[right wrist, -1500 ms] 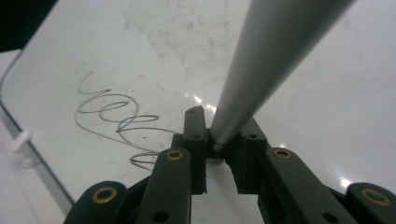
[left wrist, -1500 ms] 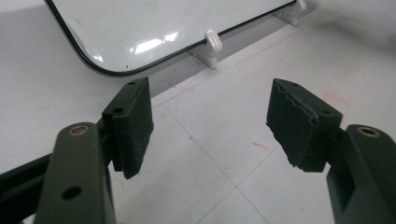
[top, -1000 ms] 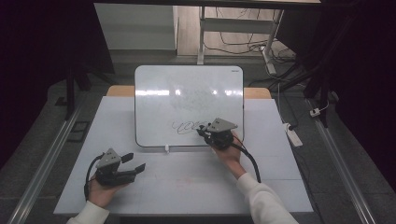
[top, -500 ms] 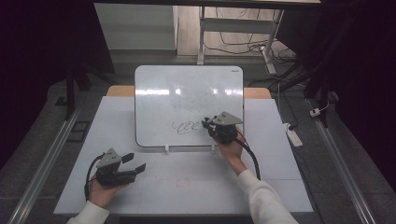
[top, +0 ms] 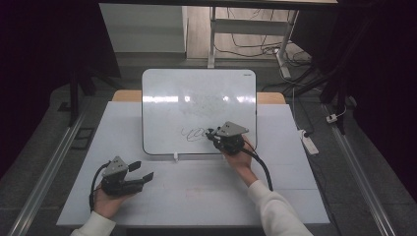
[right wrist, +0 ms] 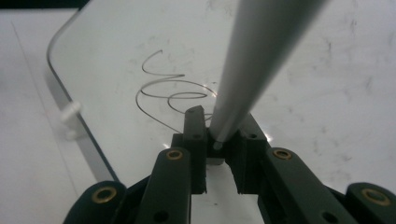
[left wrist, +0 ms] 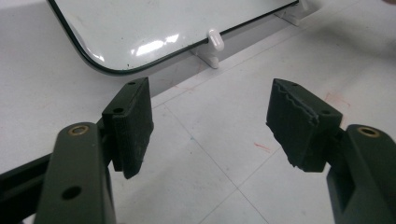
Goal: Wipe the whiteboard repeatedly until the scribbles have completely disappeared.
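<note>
A white board [top: 196, 93] lies propped on the table, with a thin dark scribble [top: 193, 133] near its lower middle. My right gripper [top: 212, 133] hovers over the board's lower right, shut on a pale grey pen [right wrist: 261, 51]. The pen's barrel rises between the jaws, right beside the looping scribble [right wrist: 173, 86]. Its tip is hidden. My left gripper [top: 142, 172] rests low on the table in front of the board's left corner, open. Nothing sits between its pads [left wrist: 299, 121]. The board's rounded corner [left wrist: 154, 23] lies just beyond them.
The white table top [top: 196, 196] stretches in front of the board. Small white feet [left wrist: 215, 39] hold the board's front edge. A power strip [top: 309, 141] and cables lie on the floor to the right. Metal rails run along both sides.
The right gripper with the pen has shifted slightly back and forth over the board's lower part near the scribble. The left gripper has stayed put.
</note>
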A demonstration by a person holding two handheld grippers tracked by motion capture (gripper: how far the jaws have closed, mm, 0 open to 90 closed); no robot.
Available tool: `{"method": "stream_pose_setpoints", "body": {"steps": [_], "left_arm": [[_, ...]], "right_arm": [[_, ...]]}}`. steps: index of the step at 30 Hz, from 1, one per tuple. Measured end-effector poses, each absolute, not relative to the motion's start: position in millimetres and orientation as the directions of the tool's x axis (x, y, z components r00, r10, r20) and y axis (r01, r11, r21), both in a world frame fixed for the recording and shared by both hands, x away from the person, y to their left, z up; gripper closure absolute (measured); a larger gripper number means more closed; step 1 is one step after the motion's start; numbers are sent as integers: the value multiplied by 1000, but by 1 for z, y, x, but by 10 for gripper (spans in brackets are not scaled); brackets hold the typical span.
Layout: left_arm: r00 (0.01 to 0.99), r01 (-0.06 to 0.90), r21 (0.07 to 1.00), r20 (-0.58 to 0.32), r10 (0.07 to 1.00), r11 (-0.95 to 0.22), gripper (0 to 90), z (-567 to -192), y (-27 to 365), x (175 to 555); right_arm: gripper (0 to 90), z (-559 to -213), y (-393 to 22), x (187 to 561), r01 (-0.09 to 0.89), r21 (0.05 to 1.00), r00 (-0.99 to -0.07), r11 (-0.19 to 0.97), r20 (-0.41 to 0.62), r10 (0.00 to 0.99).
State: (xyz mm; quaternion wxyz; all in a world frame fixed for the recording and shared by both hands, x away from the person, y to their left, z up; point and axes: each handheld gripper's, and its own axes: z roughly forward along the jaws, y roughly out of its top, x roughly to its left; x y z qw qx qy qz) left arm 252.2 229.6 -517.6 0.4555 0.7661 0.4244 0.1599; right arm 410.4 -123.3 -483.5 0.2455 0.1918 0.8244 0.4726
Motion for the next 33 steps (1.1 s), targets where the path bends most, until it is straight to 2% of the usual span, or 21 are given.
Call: {"method": "stream_pose_setpoints", "body": {"steps": [4,7,9,10,15,16,18,21,25,28,30,33], "left_arm": [[592,505,833,-143,794,-227,323,-518,230,252],[589,510,830,-146,795,-226,323,-519,230,254],[589,509,831,-146,795,-224,323,-519,229,254],[590,507,832,-145,794,-224,323,-518,229,254],[593,507,831,-144,792,-228,323,-519,228,253],[592,508,830,-144,793,-229,323,-519,228,254],[589,511,829,-147,795,-225,323,-519,228,255],[588,511,830,-145,796,-226,324,-519,229,254],[591,507,831,-144,794,-227,324,-519,228,254],[589,510,830,-146,795,-226,324,-520,228,255],[589,509,831,-144,795,-226,324,-519,229,254],[590,505,832,-139,795,-229,324,-519,229,253]], "right_arm": [[776,-472,-147,424,130,916,-731,379,-170,661],[775,-481,-139,412,119,888,-780,445,-193,595],[775,-492,-127,401,73,860,-821,506,-236,520],[776,-491,-125,401,58,850,-819,523,-259,512],[776,-474,-139,423,120,916,-745,384,-173,645],[776,-476,-137,421,121,916,-746,381,-169,644],[775,-482,-124,414,108,895,-796,432,-183,577],[776,-485,-106,408,30,861,-816,508,-272,509],[776,-475,-122,420,90,904,-763,419,-208,612],[776,-483,-116,412,93,883,-809,460,-203,552],[776,-486,-110,408,46,859,-820,509,-258,510],[776,-475,-121,420,80,896,-767,437,-225,601]]}}
